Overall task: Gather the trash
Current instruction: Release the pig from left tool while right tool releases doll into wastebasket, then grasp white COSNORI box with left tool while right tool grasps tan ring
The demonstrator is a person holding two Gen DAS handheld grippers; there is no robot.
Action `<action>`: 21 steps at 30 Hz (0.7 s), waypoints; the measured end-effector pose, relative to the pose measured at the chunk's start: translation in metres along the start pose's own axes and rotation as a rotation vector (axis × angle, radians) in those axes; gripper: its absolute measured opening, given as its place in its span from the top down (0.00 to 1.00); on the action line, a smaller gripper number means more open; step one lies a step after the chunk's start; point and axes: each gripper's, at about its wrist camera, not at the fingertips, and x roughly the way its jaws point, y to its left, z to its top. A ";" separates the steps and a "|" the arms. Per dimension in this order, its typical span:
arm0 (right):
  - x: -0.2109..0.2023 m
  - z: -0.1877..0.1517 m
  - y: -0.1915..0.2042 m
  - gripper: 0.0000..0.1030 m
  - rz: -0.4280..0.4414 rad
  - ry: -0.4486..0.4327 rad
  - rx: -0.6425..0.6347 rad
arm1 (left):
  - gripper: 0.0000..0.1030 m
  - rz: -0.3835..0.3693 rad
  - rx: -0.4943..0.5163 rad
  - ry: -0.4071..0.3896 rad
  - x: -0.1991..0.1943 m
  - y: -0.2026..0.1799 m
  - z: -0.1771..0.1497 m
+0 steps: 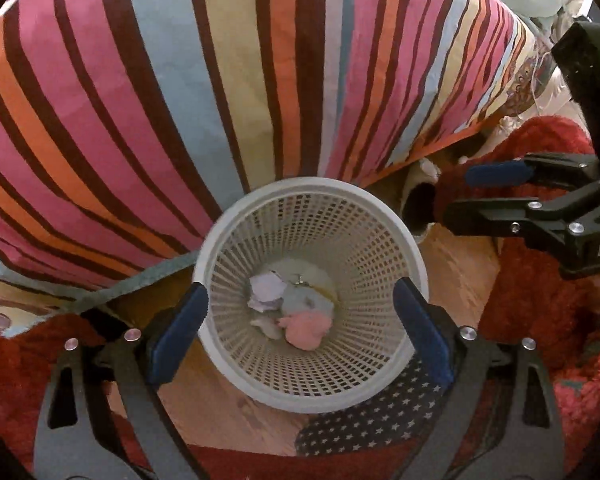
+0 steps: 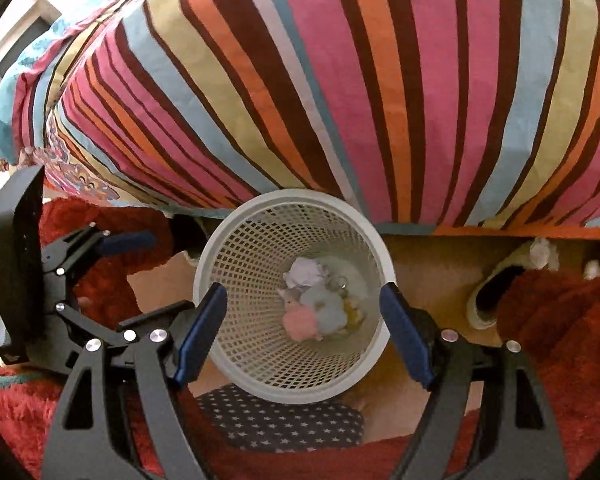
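Both the left hand-held gripper (image 1: pixel 300 332) and the right hand-held gripper (image 2: pixel 302 334) stand apart, holding nothing. Just below them sits the basket (image 1: pixel 236 216) with crumpled trash (image 1: pixel 304 330) at its bottom; beyond it, the striped bed cover (image 1: pixel 220 80).

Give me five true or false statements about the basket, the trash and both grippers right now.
1. The basket holds crumpled paper. True.
2. The left gripper grips a pink wad. False: its jaws are open and empty; the pink wad lies in the basket.
3. The right gripper has open jaws above the basket. True.
4. The basket lies tipped on its side. False: it stands upright, opening upward.
5. The basket stands by a striped cover. True.
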 end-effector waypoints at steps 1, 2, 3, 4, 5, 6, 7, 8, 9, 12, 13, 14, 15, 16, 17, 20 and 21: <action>-0.002 0.001 0.002 0.27 -0.007 -0.007 -0.012 | 0.12 0.014 0.003 -0.002 -0.004 0.000 0.002; -0.006 0.003 0.003 0.27 -0.016 -0.017 -0.025 | 0.12 0.021 0.000 -0.008 -0.009 0.002 0.004; -0.011 0.005 0.005 0.27 -0.027 -0.034 -0.038 | 0.12 0.023 -0.015 -0.016 -0.017 0.006 0.009; -0.017 0.008 0.006 0.27 -0.033 -0.053 -0.048 | 0.12 0.015 -0.035 -0.024 -0.026 0.010 0.015; -0.023 0.011 0.006 0.27 -0.037 -0.073 -0.055 | 0.12 0.006 -0.057 -0.035 -0.036 0.016 0.022; -0.032 0.016 0.007 0.27 -0.040 -0.102 -0.059 | 0.12 -0.004 -0.085 -0.063 -0.050 0.024 0.033; -0.041 0.022 0.006 0.27 -0.042 -0.131 -0.061 | 0.12 -0.010 -0.105 -0.102 -0.064 0.032 0.045; -0.051 0.030 0.005 0.27 -0.043 -0.168 -0.062 | 0.12 -0.006 -0.120 -0.138 -0.077 0.040 0.057; -0.059 0.038 0.004 0.27 -0.046 -0.197 -0.065 | 0.12 0.016 -0.133 -0.184 -0.093 0.051 0.073; -0.079 0.064 -0.002 0.27 -0.072 -0.279 -0.088 | 0.12 0.116 -0.166 -0.318 -0.130 0.089 0.130; -0.085 0.076 -0.004 0.27 -0.095 -0.309 -0.097 | 0.12 0.139 -0.179 -0.348 -0.136 0.100 0.144; -0.090 0.088 -0.006 0.27 -0.118 -0.336 -0.102 | 0.12 0.165 -0.204 -0.377 -0.140 0.114 0.162; -0.095 0.103 -0.010 0.27 -0.140 -0.372 -0.109 | 0.12 0.181 -0.248 -0.401 -0.142 0.134 0.186; -0.099 0.121 -0.013 0.27 -0.162 -0.403 -0.116 | 0.12 0.183 -0.299 -0.418 -0.141 0.154 0.210; -0.101 0.133 -0.015 0.27 -0.177 -0.423 -0.121 | 0.12 0.190 -0.335 -0.426 -0.139 0.167 0.225; -0.103 0.191 -0.025 0.27 -0.247 -0.491 -0.119 | 0.12 0.187 -0.471 -0.435 -0.122 0.209 0.281; -0.102 0.209 -0.027 0.27 -0.260 -0.505 -0.120 | 0.12 0.169 -0.515 -0.424 -0.113 0.220 0.299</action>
